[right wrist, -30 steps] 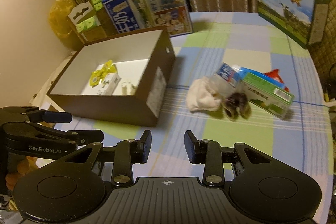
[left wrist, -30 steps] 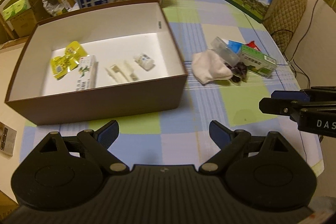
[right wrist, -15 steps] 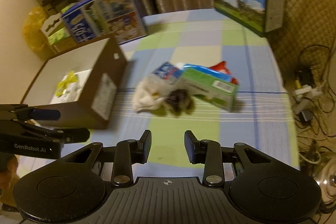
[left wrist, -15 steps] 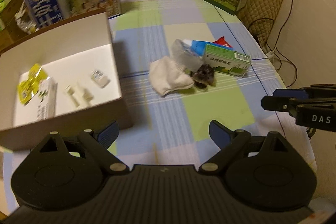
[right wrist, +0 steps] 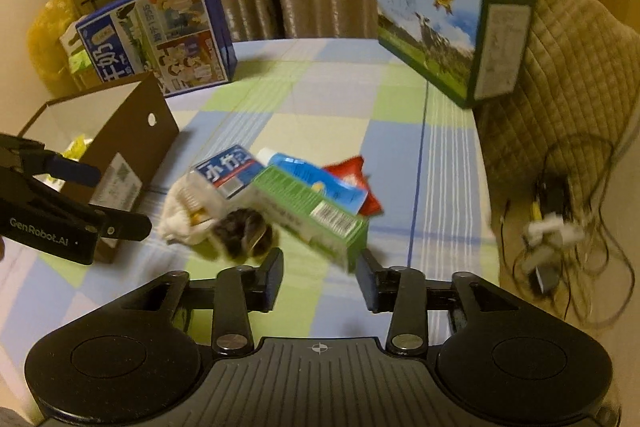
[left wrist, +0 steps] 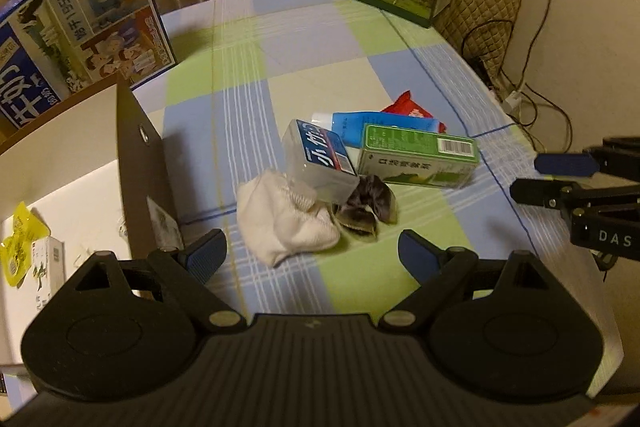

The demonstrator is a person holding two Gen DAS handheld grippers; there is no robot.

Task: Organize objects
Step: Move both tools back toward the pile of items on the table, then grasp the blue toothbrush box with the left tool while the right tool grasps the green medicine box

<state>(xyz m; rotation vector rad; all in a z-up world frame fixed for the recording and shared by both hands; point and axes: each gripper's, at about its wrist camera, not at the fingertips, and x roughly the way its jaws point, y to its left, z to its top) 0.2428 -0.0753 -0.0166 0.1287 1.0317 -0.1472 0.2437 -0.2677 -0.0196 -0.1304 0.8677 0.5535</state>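
My right hand-held gripper (right wrist: 319, 273) hangs released over the pile, and my left hand-held gripper (left wrist: 312, 255) is spread wide and empty too.

I judge the tidying partly done. The brown box (left wrist: 140, 163) at my left already holds a yellow packet (left wrist: 16, 247) and a small white carton (left wrist: 50, 267), but a whole heap is still out on the checked surface (left wrist: 320, 47). Left to move are the white sock (left wrist: 284, 223), the clear case with the blue label (left wrist: 324, 163) leaning on it, a dark crumpled thing (left wrist: 366, 211) I cannot identify, the green carton (right wrist: 312, 211), the blue tube (left wrist: 380, 125) behind it and a red packet (left wrist: 408, 107) at the back. The green carton's near end sits just ahead of my right jaws, so I would take that one first.
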